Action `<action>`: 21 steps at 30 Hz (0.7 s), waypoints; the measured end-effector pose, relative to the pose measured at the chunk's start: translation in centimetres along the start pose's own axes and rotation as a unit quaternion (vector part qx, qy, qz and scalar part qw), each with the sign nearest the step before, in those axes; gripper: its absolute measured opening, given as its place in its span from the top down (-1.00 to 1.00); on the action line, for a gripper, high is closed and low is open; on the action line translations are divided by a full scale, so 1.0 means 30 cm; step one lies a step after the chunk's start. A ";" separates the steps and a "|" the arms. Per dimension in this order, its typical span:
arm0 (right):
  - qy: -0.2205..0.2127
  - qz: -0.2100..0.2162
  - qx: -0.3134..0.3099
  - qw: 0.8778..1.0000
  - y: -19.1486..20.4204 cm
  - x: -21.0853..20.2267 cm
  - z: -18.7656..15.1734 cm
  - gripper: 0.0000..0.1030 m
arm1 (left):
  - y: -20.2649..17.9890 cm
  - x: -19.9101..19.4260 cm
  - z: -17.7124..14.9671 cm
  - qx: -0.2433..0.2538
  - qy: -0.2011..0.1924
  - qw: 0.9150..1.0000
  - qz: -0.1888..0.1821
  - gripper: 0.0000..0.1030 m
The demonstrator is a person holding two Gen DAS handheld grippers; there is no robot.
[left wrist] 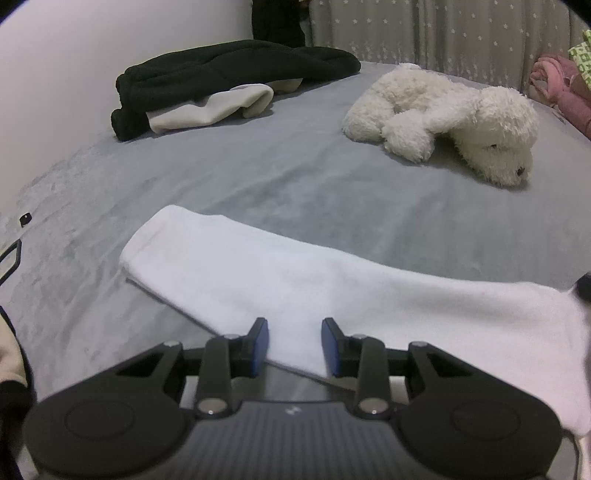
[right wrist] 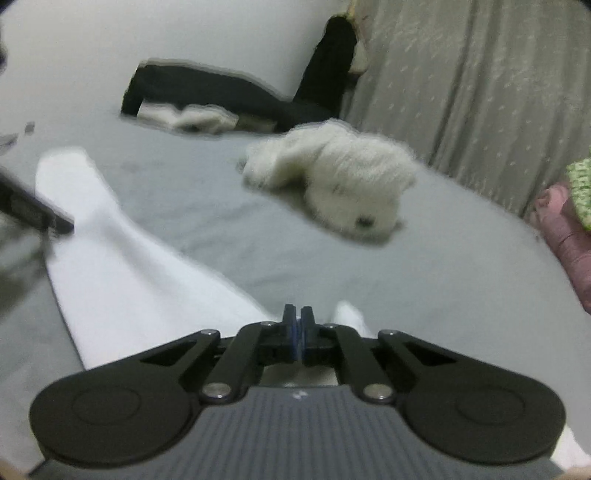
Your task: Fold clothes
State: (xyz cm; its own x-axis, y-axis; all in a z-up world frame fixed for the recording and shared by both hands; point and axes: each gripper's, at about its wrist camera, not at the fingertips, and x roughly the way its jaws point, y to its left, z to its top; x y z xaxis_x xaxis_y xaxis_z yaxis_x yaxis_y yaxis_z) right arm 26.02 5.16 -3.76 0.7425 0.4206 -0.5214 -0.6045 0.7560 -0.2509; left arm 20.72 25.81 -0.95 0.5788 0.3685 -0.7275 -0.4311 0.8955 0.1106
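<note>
- The left claw point(left wrist: 294, 341) has its blue-padded fingers apart, straddling the near edge of the long white folded cloth point(left wrist: 295, 273) without pressing it.
- The right claw point(right wrist: 297, 326) is closed, fingers together; whether it pinches the white cloth point(right wrist: 122, 266) just beneath cannot be told.
- The cloth lies flat on a grey plush bed point(left wrist: 295, 184), backed by a star-patterned grey curtain point(left wrist: 443, 33).
- Farther off lie a fluffy white toy dog point(left wrist: 443, 118), a black garment point(left wrist: 221, 70) and pink fabric point(left wrist: 561, 88) at far right.

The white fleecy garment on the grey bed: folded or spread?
Folded: the white fleecy garment lies as one narrow band with a doubled, rounded end.
</note>
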 end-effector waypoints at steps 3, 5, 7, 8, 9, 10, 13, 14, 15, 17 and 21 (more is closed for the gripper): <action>0.001 0.004 0.008 1.000 -0.010 -0.014 0.021 0.67 | 0.032 -0.015 0.006 -0.023 -0.005 1.000 0.002 0.33; -0.005 0.007 0.040 0.999 -0.041 -0.045 0.039 0.24 | 0.059 -0.024 0.011 -0.045 -0.013 0.999 0.015 0.27; -0.007 0.011 0.066 0.998 -0.067 -0.078 0.055 0.23 | 0.091 -0.023 0.012 -0.072 -0.021 0.996 0.042 0.21; -0.006 0.014 0.075 0.997 -0.075 -0.095 0.061 0.23 | 0.106 -0.016 0.010 -0.089 -0.024 0.994 0.051 0.21; -0.005 0.019 0.079 0.997 -0.070 -0.106 0.066 0.23 | 0.120 -0.004 0.005 -0.110 -0.030 0.992 0.054 0.19; -0.004 0.027 0.082 0.996 -0.061 -0.117 0.070 0.23 | 0.134 0.007 0.000 -0.131 -0.035 0.989 0.058 0.16; 0.008 0.086 0.065 0.994 0.011 -0.131 0.086 0.23 | 0.176 0.042 -0.016 -0.193 -0.051 0.977 0.069 0.16; 0.009 0.108 0.059 0.992 0.036 -0.136 0.091 0.23 | 0.190 0.054 -0.022 -0.214 -0.057 0.973 0.072 0.16; 0.011 0.130 0.054 0.990 0.060 -0.141 0.095 0.23 | 0.195 0.064 -0.026 -0.228 -0.063 0.969 0.077 0.16; 0.012 0.174 0.038 0.984 0.111 -0.158 0.102 0.23 | 0.175 0.077 -0.029 -0.229 -0.081 0.966 0.091 0.23; 0.022 0.187 -0.047 0.981 0.244 -0.156 0.083 0.58 | 0.173 0.080 -0.032 -0.245 -0.096 0.961 0.081 0.88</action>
State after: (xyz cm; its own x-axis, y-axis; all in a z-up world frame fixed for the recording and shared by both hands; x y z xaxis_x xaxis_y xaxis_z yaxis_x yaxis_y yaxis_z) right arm 18.83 9.98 -1.13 0.4523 0.6362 -0.6251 -0.8575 0.5030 -0.1085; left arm 19.20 31.10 -2.78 0.5738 0.5741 -0.5842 -0.7732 0.6149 -0.1552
